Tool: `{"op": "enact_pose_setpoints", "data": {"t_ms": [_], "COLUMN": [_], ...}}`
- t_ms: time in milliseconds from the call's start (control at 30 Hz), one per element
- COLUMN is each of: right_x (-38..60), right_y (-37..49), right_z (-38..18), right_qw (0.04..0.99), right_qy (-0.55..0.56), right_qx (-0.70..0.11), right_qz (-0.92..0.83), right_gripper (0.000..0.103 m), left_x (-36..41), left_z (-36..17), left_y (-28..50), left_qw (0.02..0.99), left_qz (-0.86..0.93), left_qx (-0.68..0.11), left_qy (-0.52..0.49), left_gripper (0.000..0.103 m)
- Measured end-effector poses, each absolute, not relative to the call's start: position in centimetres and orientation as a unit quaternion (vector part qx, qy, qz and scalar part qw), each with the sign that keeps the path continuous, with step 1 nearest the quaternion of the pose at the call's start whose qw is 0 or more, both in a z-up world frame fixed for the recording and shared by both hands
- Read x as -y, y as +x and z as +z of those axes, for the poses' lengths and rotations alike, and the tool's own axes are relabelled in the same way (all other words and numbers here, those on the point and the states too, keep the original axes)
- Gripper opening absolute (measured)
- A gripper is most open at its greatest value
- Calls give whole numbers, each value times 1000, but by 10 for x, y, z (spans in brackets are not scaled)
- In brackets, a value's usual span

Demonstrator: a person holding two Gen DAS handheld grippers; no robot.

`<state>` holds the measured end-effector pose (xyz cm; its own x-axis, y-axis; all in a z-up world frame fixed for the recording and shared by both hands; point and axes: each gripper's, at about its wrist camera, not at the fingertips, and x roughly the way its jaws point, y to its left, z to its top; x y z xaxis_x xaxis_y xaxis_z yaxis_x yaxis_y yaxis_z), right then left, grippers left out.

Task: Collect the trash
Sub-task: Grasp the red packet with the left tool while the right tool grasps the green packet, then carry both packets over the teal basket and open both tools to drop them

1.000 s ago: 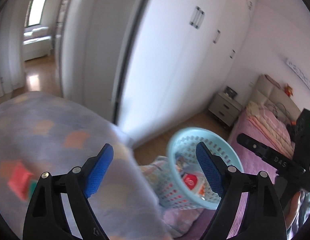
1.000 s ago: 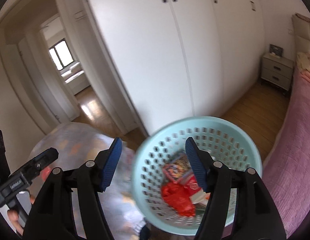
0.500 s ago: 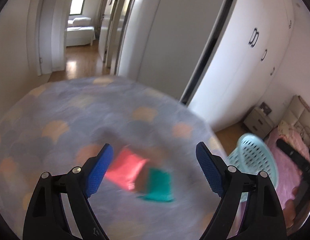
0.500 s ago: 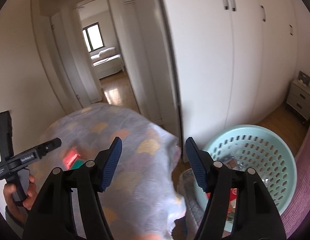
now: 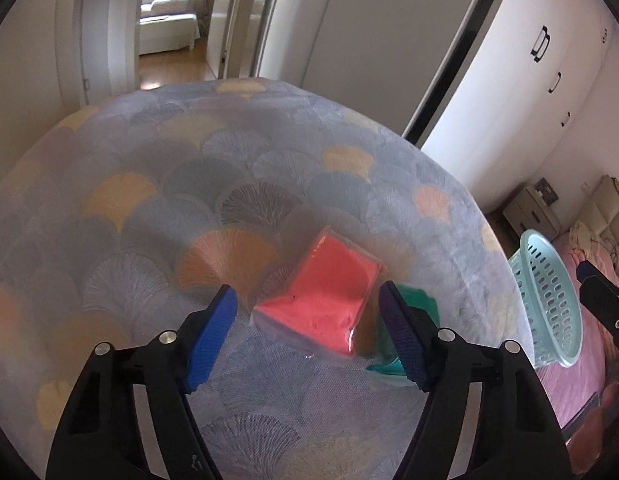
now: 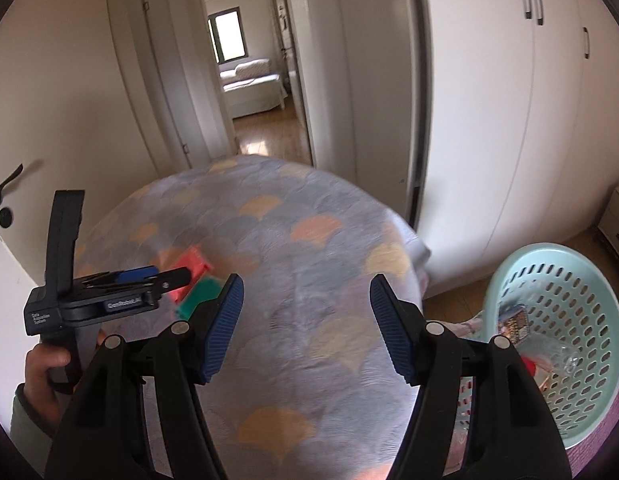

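Between the wide-open left tongs (image 5: 307,314) lies the red packet (image 5: 329,300), its long axis running away; right tongs (image 6: 306,306), also wide, hover farther off.

A home bedroom: white wardrobe doors (image 6: 489,120), a pink-covered bed (image 5: 581,380), a nightstand (image 5: 533,208).

Cloth cover (image 5: 237,184) on the desk: matt, finely stitched fan pattern, soft-looking. Red packet (image 5: 329,300): glossy clear plastic film, creased, near the desk's right edge. Green packet (image 5: 413,304) beside it: similar film. Basket (image 6: 569,320): smooth perforated plastic. Left tool (image 5: 309,328) and right tool (image 6: 305,320): black matt plastic, ribbed blue pads (image 5: 211,340), metal rivets.
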<state>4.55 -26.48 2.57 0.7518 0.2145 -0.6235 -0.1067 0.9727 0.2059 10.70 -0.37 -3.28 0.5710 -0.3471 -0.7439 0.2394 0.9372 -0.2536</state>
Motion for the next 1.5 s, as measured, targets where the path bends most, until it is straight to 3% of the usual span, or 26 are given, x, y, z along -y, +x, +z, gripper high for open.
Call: {"op": "enact_pose_setpoints", "data": {"t_ms": [133,200,600,967,1000,1067,1100,1500], "right_x": [251,244,187,156,156,157,157,216], "right_y": [51,54,83,94,95,93,92,66], "right_z": [19,16,-19,-35,-35,-37,-36,-2], "right_qw": [928,925,897,894,895,897,897,920], "right_qy": [79,81,102,72,72,70,70,97], "right_qx": [-352,-357,-406,-428,-427,-424,-424,-373], "right_qz": [97,104,144,110,109,104,104,73], "right_gripper": [62,62,62,66,65,53,40,38], "left_x": [6,6,-62,-66,-65,-64,-63,-15], "left_z": [-34,-33,-25,-28,-28,-29,-29,3], "left_y": [106,105,80,75,75,75,75,60], "left_qw": [888,888,908,908,909,908,908,922], "left_qz": [-161,-160,-85,-94,-96,-97,-98,-133], "left_qx": [-430,-429,-406,-401,-400,-400,-400,-359], "left_qy": [-36,-31,-63,-70,-71,-74,-75,-61], "left_gripper": [62,51,48,48,48,48,48,48]}}
